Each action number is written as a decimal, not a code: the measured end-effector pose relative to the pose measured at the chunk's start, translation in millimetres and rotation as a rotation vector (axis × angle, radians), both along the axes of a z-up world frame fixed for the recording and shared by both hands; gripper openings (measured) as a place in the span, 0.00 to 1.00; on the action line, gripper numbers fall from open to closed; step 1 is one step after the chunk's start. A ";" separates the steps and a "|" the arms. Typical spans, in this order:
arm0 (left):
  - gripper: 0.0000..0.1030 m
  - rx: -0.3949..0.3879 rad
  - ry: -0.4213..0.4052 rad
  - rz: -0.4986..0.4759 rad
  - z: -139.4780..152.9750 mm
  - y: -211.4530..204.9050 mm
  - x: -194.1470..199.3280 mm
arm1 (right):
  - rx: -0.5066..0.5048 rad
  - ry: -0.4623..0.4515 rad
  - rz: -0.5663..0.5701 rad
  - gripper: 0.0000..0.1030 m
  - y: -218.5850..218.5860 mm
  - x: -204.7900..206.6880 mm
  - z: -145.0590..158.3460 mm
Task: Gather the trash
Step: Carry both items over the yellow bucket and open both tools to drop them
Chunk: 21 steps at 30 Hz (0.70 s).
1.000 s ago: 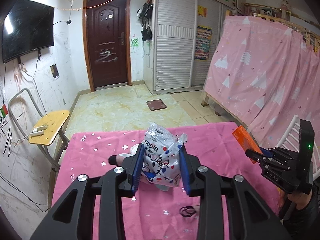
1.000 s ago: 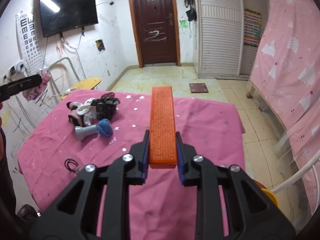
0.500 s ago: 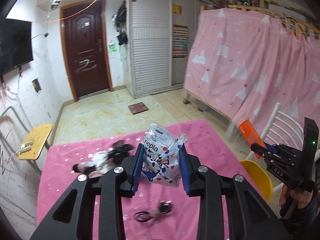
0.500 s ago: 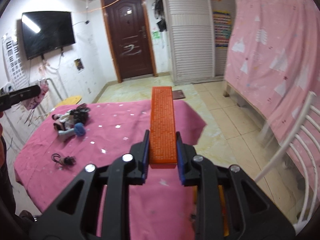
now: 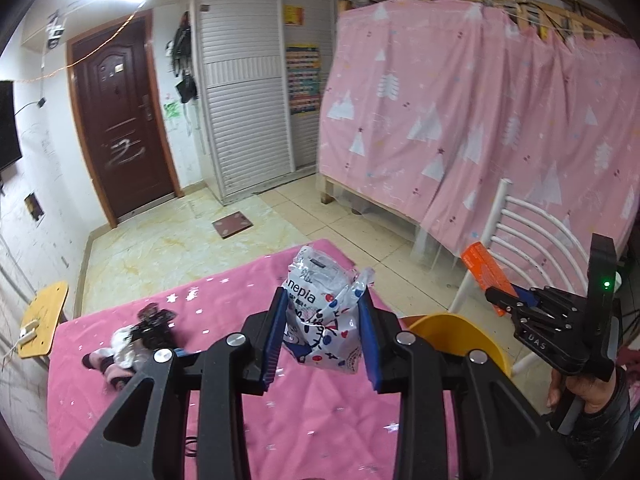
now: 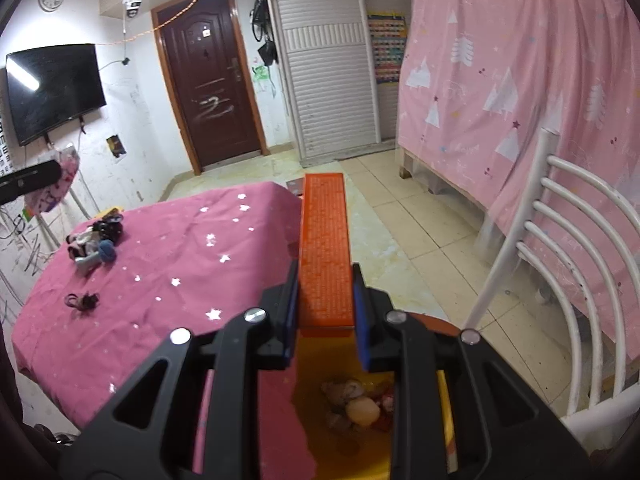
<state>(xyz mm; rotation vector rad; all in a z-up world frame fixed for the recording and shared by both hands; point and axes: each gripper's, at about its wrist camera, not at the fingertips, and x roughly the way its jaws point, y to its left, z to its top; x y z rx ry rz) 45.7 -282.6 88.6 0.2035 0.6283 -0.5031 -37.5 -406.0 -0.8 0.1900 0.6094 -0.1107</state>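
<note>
My left gripper (image 5: 322,334) is shut on a crumpled white "nepia" tissue wrapper (image 5: 320,312) and holds it above the pink table's right part. My right gripper (image 6: 326,308) is shut on a flat orange box (image 6: 326,248), which also shows in the left wrist view (image 5: 484,270). It hangs over a yellow trash bin (image 6: 344,436) with scraps inside, beside the table's right edge. The bin's rim shows in the left wrist view (image 5: 456,332).
A pink starred tablecloth (image 6: 168,280) covers the table. On it lie a pile of small dark and white items (image 6: 96,240) and a black hair tie (image 6: 80,302). A white metal chair (image 6: 572,280) stands right of the bin. A pink curtain (image 6: 520,80) hangs behind.
Both grippers have swung to the right with their loads. The right gripper now hangs over the yellow bin. The left one has neared the table's right edge.
</note>
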 end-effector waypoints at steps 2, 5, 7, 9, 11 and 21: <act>0.25 0.002 0.001 -0.018 -0.2 -9.2 -3.4 | 0.000 0.004 -0.006 0.22 -4.9 -3.7 -2.3; 0.25 0.011 -0.001 -0.052 -0.7 -27.6 -10.1 | 0.001 0.008 -0.010 0.22 -8.8 -7.8 -4.7; 0.25 0.018 0.000 -0.077 -2.1 -40.9 -14.6 | 0.004 0.013 -0.007 0.22 -10.8 -9.6 -6.3; 0.25 0.018 0.008 -0.097 -3.4 -50.7 -17.5 | 0.004 0.021 -0.005 0.22 -12.2 -10.7 -9.0; 0.25 0.019 0.018 -0.117 -4.6 -61.2 -18.9 | 0.009 0.032 -0.001 0.22 -13.8 -10.9 -11.5; 0.27 0.010 0.143 -0.223 -25.6 -107.9 -18.7 | 0.036 -0.011 -0.051 0.50 -29.6 -24.9 -5.8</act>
